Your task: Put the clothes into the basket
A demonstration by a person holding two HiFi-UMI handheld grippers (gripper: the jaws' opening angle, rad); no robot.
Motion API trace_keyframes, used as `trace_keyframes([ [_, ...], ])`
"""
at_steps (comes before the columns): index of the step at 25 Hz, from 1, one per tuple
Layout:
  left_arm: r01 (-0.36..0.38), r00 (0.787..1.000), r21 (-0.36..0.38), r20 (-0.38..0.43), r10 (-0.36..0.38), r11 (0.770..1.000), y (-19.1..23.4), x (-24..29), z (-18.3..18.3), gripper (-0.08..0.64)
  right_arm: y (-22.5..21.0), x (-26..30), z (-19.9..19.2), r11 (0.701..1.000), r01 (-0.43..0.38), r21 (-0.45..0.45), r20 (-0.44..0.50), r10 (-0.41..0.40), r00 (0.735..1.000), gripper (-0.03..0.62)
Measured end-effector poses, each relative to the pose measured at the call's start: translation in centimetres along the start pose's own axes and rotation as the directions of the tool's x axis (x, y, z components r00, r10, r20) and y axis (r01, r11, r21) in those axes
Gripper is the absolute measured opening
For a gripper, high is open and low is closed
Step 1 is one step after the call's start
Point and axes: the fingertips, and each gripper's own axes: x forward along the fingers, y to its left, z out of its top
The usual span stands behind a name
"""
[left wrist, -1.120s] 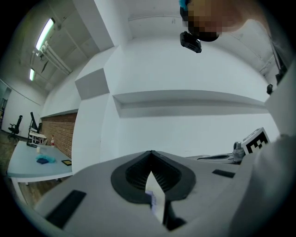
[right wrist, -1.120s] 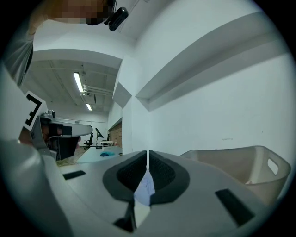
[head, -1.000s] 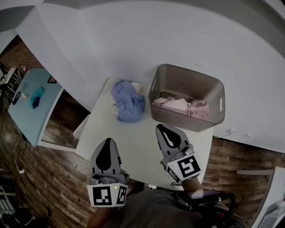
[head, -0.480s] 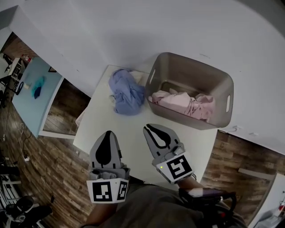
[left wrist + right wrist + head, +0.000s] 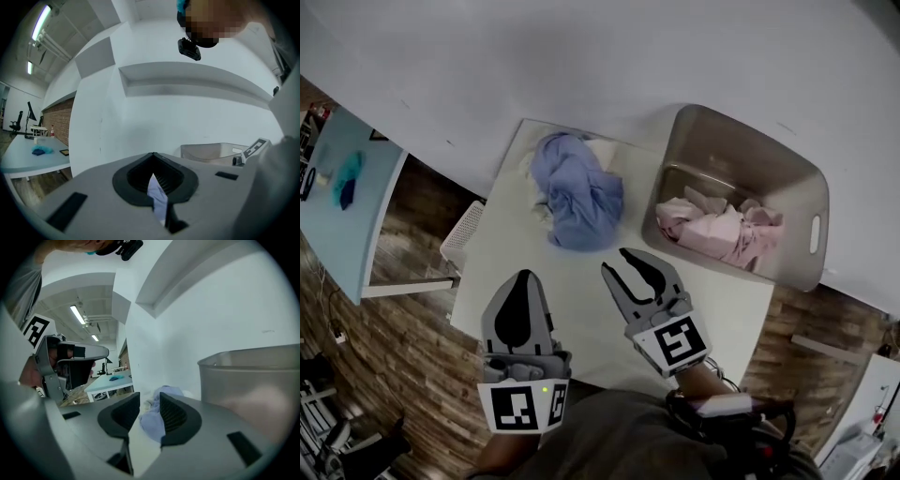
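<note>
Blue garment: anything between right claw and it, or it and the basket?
Nothing visible. Bare table separates the right claw, jaws just opening and empty, from the blue garment; the basket stands beside it, only its rim to clear.

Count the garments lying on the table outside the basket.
2: a blue garment at the far edge of the table, left of the basket, and a white garment peeking out from beneath it. More may be hidden under the blue one.

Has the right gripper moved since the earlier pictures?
Yes. The right gripper went left, from the basket towards the blue clothes; its fingers have just been opening, nothing between.
</note>
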Motion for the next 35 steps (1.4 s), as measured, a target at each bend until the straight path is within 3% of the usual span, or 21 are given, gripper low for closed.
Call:
trace_keyframes([
  [11, -0.003, 0.996, -0.121, -0.091, -0.008, 0.993, 8.7, 6.1, -5.9, 0.008, -2.9, 11.4, -6.5, 0.998, 0.057, -0.013, -0.193, -0.058, 0.979, 0.307],
  [17, 0.016, 0.986, -0.163, -0.161, -0.043, 0.986, 10.3, 7.8, -9.1, 0.008, -5.1, 14.9, -10.2, 0.994, 0.109, 0.001, -0.303, -0.104, 0.947, 0.484],
  [22, 0.014, 0.981, -0.182, -0.189, -0.049, 0.983, 11.8, 9.3, -10.8, 0.008, -6.0, 17.3, -12.3, 0.994, 0.113, -0.008, -0.362, -0.108, 0.926, 0.508],
  [25, 0.0, 0.979, -0.195, -0.199, -0.039, 0.981, 12.6, 9.9, -11.5, 0.008, -6.2, 17.5, -12.8, 0.991, 0.125, -0.047, -0.392, -0.133, 0.91, 0.503],
  [27, -0.008, 0.978, -0.201, -0.207, -0.035, 0.98, 12.9, 10.1, -12.0, 0.008, -6.2, 17.4, -12.8, 0.99, 0.126, -0.065, -0.397, -0.142, 0.907, 0.461],
  [30, -0.008, 0.976, -0.204, -0.215, -0.037, 0.979, 12.8, 10.2, -12.3, 0.008, -6.3, 17.2, -12.6, 0.987, 0.138, -0.08, -0.396, -0.159, 0.904, 0.286],
  [33, -0.009, 0.976, -0.201, -0.213, -0.034, 0.98, 12.5, 10.1, -12.1, 0.008, -6.2, 17.2, -12.2, 0.984, 0.149, -0.092, -0.379, -0.173, 0.909, 0.163],
  [35, -0.012, 0.977, -0.197, -0.209, -0.03, 0.98, 12.3, 9.8, -11.6, 0.008, -6.1, 16.9, -11.3, 0.982, 0.158, -0.099, -0.338, -0.183, 0.923, 0.123],
])
